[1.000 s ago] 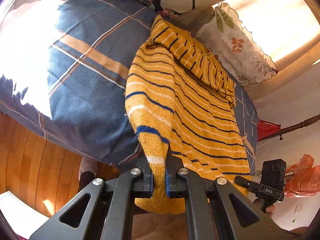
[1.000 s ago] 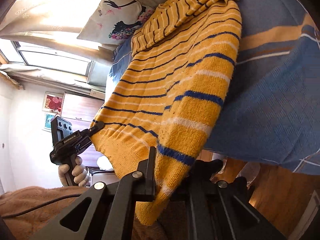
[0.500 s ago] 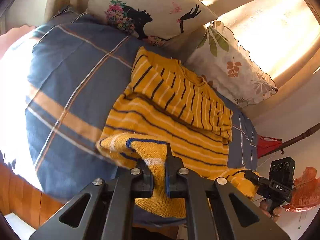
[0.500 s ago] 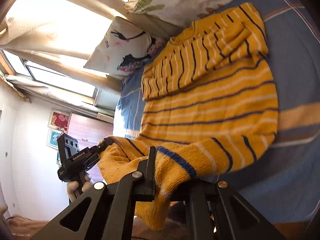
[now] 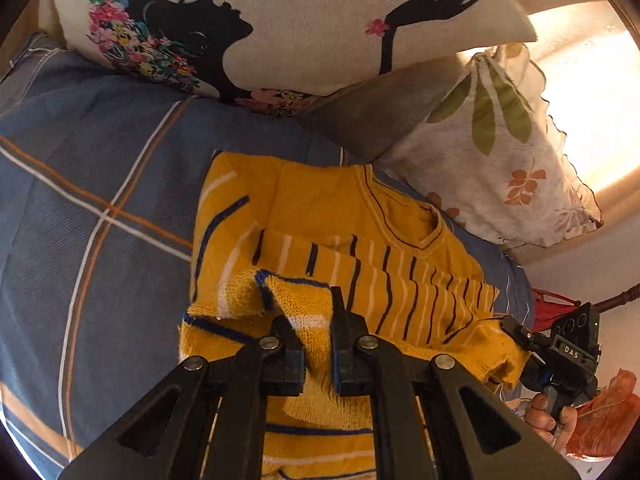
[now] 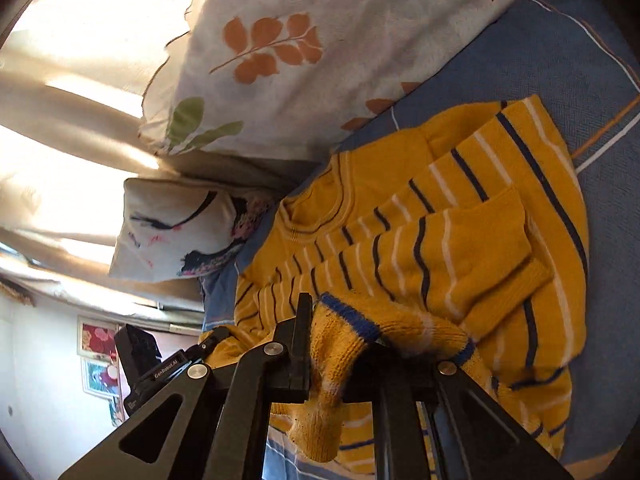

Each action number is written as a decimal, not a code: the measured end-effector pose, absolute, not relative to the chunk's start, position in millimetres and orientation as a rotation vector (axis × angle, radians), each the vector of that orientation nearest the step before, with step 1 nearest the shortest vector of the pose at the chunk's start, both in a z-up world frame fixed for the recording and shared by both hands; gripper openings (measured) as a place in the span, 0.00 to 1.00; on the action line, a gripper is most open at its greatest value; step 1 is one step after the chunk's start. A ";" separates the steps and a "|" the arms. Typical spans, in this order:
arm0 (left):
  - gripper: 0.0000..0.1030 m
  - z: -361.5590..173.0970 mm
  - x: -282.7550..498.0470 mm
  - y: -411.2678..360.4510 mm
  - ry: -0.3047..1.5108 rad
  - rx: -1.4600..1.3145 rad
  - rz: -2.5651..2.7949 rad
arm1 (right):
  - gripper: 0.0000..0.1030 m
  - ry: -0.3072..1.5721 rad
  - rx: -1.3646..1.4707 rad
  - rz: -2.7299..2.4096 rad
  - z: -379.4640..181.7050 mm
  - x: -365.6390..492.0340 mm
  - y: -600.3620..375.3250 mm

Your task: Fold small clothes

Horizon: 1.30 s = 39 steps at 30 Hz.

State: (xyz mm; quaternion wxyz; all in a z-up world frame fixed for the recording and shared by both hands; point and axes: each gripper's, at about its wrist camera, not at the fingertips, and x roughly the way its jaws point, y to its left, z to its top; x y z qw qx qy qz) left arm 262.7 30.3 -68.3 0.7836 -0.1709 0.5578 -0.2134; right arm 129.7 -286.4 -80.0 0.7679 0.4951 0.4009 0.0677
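Note:
A yellow knitted sweater (image 5: pixel 360 240) with blue and white stripes lies on the blue checked bedspread (image 5: pixel 100 160), sleeves folded across its chest. My left gripper (image 5: pixel 316 320) is shut on the hem's left corner, held over the lower chest. In the right wrist view the sweater (image 6: pixel 440 240) fills the middle, and my right gripper (image 6: pixel 340 332) pinches the other hem corner. Its jaws are opening, with knit still between them and draped over the right finger. Each gripper shows in the other's view: the right gripper (image 5: pixel 516 332) and the left gripper (image 6: pixel 212 338).
Behind the collar lean two pillows: a white one with a black silhouette print (image 5: pixel 300 12) and a leaf-print one (image 5: pixel 500 152). Sunlit curtains (image 6: pixel 80 80) hang behind them. The bedspread (image 6: pixel 560 60) stretches beyond the sweater's sides. A hand (image 5: pixel 548 416) grips the right tool's handle.
Both grippers carried the hem from hanging off the bed's near edge up over the body toward the collar. The sweater is now doubled over, and the pillows loom much closer.

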 end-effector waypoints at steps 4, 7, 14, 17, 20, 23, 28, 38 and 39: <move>0.13 -89.5 295.8 32.9 1.264 -0.508 -0.493 | 0.25 0.856 1.180 0.066 -105.6 155.5 -312.5; 0.20 -99.7 311.0 40.1 1.286 -0.647 -0.530 | 0.45 0.814 1.298 0.020 -124.1 164.5 -331.2; 0.39 -86.3 323.4 61.2 1.175 -0.809 -0.574 | 0.54 0.722 1.436 -0.008 -138.3 176.4 -358.1; 0.42 -76.1 325.5 71.6 1.152 -0.780 -0.521 | 0.59 0.712 1.428 -0.013 -133.8 178.8 -365.0; 0.44 -67.3 319.0 77.4 1.145 -0.676 -0.462 | 0.59 0.725 1.374 -0.012 -123.4 174.6 -365.2; 0.46 -65.1 300.8 82.1 1.163 -0.552 -0.423 | 0.59 0.751 1.215 0.005 -98.2 169.9 -351.5; 0.48 -68.6 263.0 89.3 1.169 -0.347 -0.357 | 0.59 0.863 0.898 0.000 -74.6 146.7 -328.7; 0.53 -69.3 200.9 100.6 1.086 -0.228 -0.270 | 0.45 0.944 0.782 -0.116 -95.6 115.6 -336.2; 0.55 -70.2 195.9 103.7 1.076 -0.236 -0.282 | 0.45 0.933 0.781 -0.138 -91.9 108.8 -336.0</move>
